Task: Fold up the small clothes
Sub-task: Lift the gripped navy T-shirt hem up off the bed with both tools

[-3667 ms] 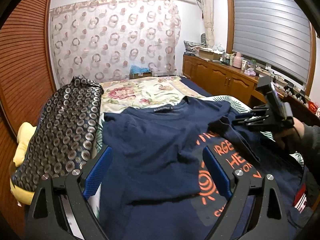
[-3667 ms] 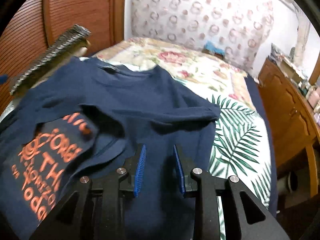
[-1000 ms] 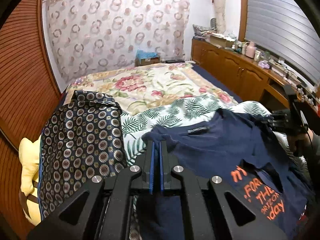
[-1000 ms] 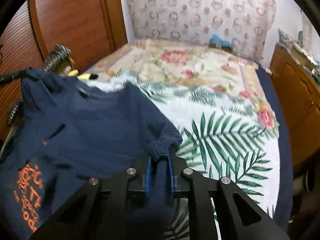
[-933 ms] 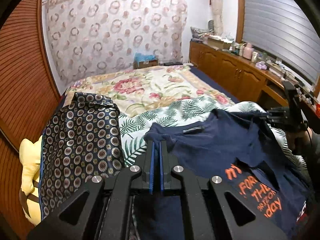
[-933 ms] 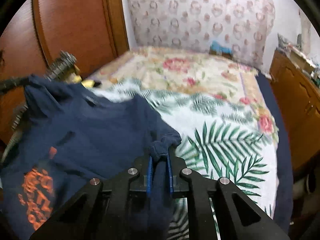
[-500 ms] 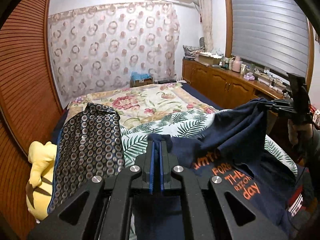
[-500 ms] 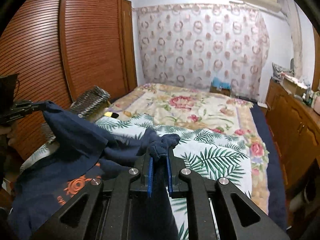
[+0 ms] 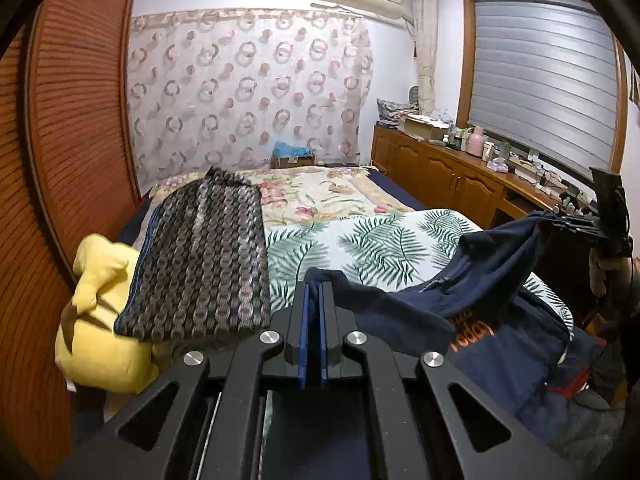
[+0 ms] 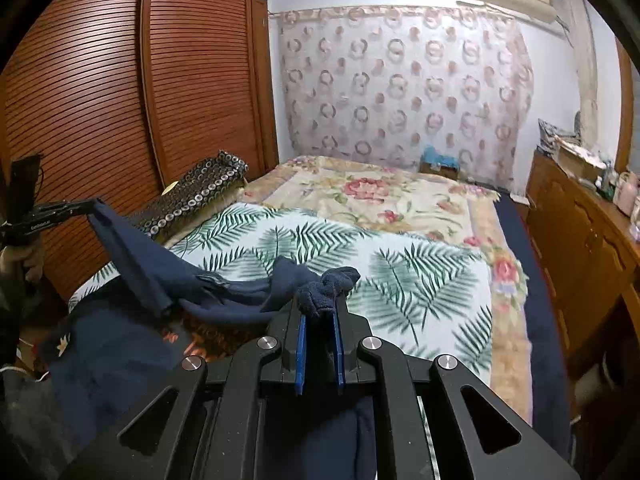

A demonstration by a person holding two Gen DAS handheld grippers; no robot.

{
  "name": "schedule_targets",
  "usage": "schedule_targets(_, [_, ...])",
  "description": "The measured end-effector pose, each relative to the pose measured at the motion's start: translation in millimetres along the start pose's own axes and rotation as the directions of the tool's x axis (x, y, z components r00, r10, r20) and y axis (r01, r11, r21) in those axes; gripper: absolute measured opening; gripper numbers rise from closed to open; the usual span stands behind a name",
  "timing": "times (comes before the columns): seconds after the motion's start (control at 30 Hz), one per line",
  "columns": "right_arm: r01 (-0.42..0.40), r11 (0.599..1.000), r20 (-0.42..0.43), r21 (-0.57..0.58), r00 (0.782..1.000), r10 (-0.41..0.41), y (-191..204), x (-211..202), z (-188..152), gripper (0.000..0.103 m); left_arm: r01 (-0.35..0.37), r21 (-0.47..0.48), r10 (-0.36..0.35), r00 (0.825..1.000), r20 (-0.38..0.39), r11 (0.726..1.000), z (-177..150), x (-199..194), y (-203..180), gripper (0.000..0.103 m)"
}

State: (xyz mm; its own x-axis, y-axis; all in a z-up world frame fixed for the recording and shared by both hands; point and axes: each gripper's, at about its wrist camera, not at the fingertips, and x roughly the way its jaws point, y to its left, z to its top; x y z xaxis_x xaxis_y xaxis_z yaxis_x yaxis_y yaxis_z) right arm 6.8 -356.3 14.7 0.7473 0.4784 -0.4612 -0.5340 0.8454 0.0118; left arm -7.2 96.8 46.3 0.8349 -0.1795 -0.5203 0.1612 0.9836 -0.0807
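- Two grippers hold one garment: the left gripper (image 9: 313, 300) is clamped fully closed on an edge of the navy T-shirt (image 9: 492, 264), and the right gripper (image 10: 319, 312) is closed to a narrow gap on a bunched fold of the same shirt.
- Garment position: the T-shirt hangs in the air between the two grippers, above the near end of the bed (image 10: 400, 256). Its lower part, with orange lettering, droops toward the near edge of the mattress.
- Adjacent items: a patterned cushion (image 9: 204, 256) and a yellow plush toy (image 9: 100, 320) lie at the left side of the bed, just beside the shirt.
- Step in hand, as judged: lift and spread. The shirt is raised off the bed but sags in the middle and is not yet flat.
- Next move calls for: draw both grippers apart until the held edge is taut, then lower the shirt flat onto the palm-leaf sheet, clear of the cushion, before making any fold.
- Both grips must hold until the fabric rests on the bed.
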Motion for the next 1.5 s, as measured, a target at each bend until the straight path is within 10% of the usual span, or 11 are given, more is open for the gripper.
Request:
schedule_targets(0.73, [0.006,0.995,-0.211,0.103,0.977,0.016,5.0,-12.1,-39.7,0.012,-0.033,-0.032,0.027,0.985,-0.173,0.999,-65.7,13.9,5.5,0.006])
schedule_targets(1.13, [0.076,0.996,-0.141,0.046,0.988,-0.069,-0.5,-24.1,-4.3,0.061,-0.031,-0.016,0.029,0.988,-0.152,0.999,-34.5,39.0,18.6,0.07])
schedule_targets(1.5, [0.098,0.993,-0.203,0.061,0.975,-0.084,-19.9,48.8,-16.8,0.065,-0.053,0.011,0.054,0.965,-0.257,0.999,-28.9,112.6,25.0,0.073])
